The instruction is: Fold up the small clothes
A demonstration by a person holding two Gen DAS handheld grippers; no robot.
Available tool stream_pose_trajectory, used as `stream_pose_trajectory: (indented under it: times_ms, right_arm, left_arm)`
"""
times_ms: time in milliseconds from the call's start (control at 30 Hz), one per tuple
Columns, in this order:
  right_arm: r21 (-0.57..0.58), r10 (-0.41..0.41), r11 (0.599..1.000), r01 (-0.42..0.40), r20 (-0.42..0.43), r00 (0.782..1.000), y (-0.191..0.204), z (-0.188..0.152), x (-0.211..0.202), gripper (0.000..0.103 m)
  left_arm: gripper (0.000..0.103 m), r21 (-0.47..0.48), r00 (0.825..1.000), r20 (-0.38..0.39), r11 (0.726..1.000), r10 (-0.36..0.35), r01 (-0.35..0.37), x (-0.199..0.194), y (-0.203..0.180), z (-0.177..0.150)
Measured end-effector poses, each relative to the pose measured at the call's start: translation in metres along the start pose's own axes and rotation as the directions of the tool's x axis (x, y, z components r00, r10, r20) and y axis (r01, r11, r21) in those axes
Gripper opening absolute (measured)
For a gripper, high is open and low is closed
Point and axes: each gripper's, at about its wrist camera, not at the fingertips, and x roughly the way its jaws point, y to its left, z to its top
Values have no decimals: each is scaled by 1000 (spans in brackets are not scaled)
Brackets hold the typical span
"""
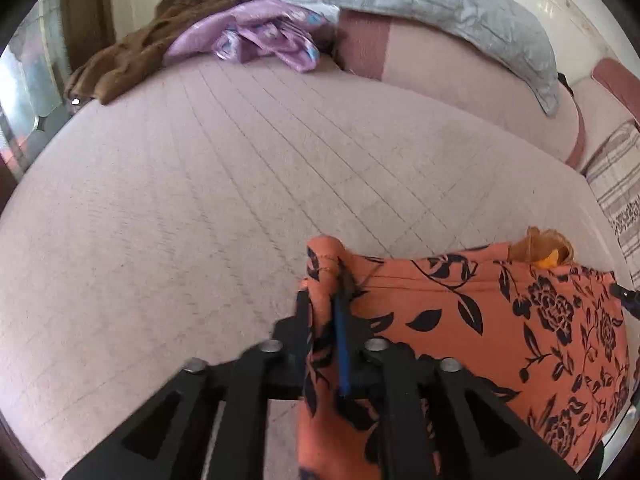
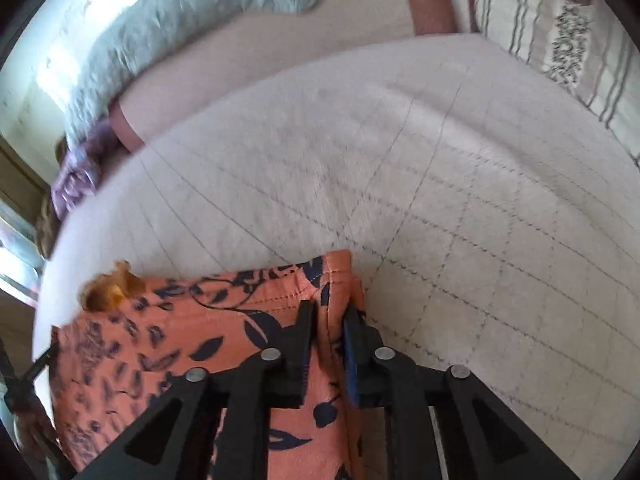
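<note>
both claws, left [image 1: 322, 300] and right [image 2: 329, 312], pinch the orange floral garment [image 1: 500, 320] taut.

Ahead of both grippers the quilted mattress surface [image 1: 224, 184] lies open. Obstacles stand only at the far edge: brown garment [image 1: 132, 52] and purple clothes [image 1: 256, 32] far left, grey pillow [image 1: 452, 12] far right, striped pillow [image 2: 560, 36] at the right.
</note>
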Motion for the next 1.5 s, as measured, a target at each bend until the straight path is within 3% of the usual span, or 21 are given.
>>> stream_pose_trajectory:
  times_ms: [33, 67, 167, 300, 433, 467, 533, 567, 600, 633, 700, 767, 833, 900, 933, 1000, 1067, 1133, 1300, 1400, 1500]
  right_arm:
    - [-10, -10, 1000, 10, 13, 1000, 0, -1, -7, 62]
    - [-17, -28, 999, 29, 28, 999, -1, -3, -16, 70]
    - [4, -18, 1000, 18, 101, 995, -2, -10, -56, 70]
    - [4, 164, 986, -166, 135, 977, 14, -35, -104, 70]
    - [-4, 385, 923, -385, 46, 922, 36, -84, -108, 77]
    - [8, 401, 916, -402, 18, 916, 36, -93, -99, 77]
    - [75, 354, 934, -350, -47, 934, 24, -115, -71, 77]
    - [129, 349, 932, -339, -70, 934, 13, -123, -58, 75]
    - [176, 383, 912, -371, -40, 923, 4, -128, -57, 74]
    - [192, 386, 907, -375, -22, 922, 1, -127, -62, 75]
    - [152, 339, 930, -336, 8, 941, 7, -123, -84, 76]
    - [109, 383, 916, -387, 56, 922, 13, -125, -103, 80]
    - [127, 446, 885, -449, 49, 894, 10, -132, -101, 83]
    - [184, 357, 919, -349, -9, 934, -4, -138, -78, 81]
    - [266, 326, 914, -307, -27, 945, -18, -143, -66, 73]
    - [342, 370, 866, -365, 53, 928, -29, -148, -81, 74]
    - [304, 325, 888, -344, 111, 939, -27, -150, -108, 75]
    - [333, 323, 874, -354, 146, 935, -30, -160, -123, 76]
    - [483, 371, 797, -363, 83, 925, -41, -198, -101, 76]
    - [525, 385, 757, -389, 123, 915, -45, -196, -90, 77]
    - [563, 368, 727, -394, 166, 915, -50, -187, -77, 77]
  left_arm:
    - [23, -6, 1000, 8, 1000, 6, -6, -7, 3, 0]
    - [26, -19, 1000, 20, 1000, -1, 1, -17, 5, -2]
    - [38, -48, 997, 68, 998, -41, 44, -54, 7, -12]
    - [67, -4, 990, 124, 997, -72, 73, -100, -9, -44]
    - [71, 70, 994, 89, 996, -69, 63, -109, -31, -83]
    - [71, 67, 996, 62, 996, -57, 52, -108, -31, -89]
    - [71, 77, 997, -71, 997, 20, -14, -75, -29, -108]
    - [71, 53, 991, -130, 998, 23, -16, -61, -22, -116]
    - [72, -10, 995, -95, 1000, -16, 15, -66, -13, -118]
    - [72, -43, 995, -96, 999, -7, 3, -74, -8, -118]
    - [72, -31, 998, -55, 999, 43, -45, -90, -7, -117]
    - [72, 5, 998, -3, 998, 59, -59, -100, -10, -118]
    - [72, 32, 993, -80, 996, 85, -83, -88, -11, -125]
    - [74, 11, 989, -125, 996, 84, -83, -80, -6, -128]
    - [74, -22, 990, -114, 996, 86, -89, -89, -3, -126]
    - [74, -26, 992, -57, 993, 116, -118, -107, -5, -124]
    - [74, -1, 990, 4, 990, 138, -138, -123, -12, -119]
    - [74, 7, 994, 29, 995, 103, -103, -131, -21, -113]
    - [74, 64, 999, 48, 998, -10, 7, -132, -66, -107]
    - [74, 144, 997, 48, 988, -64, 57, -127, -103, -112]
    - [74, 182, 997, 37, 981, -72, 64, -114, -130, -119]
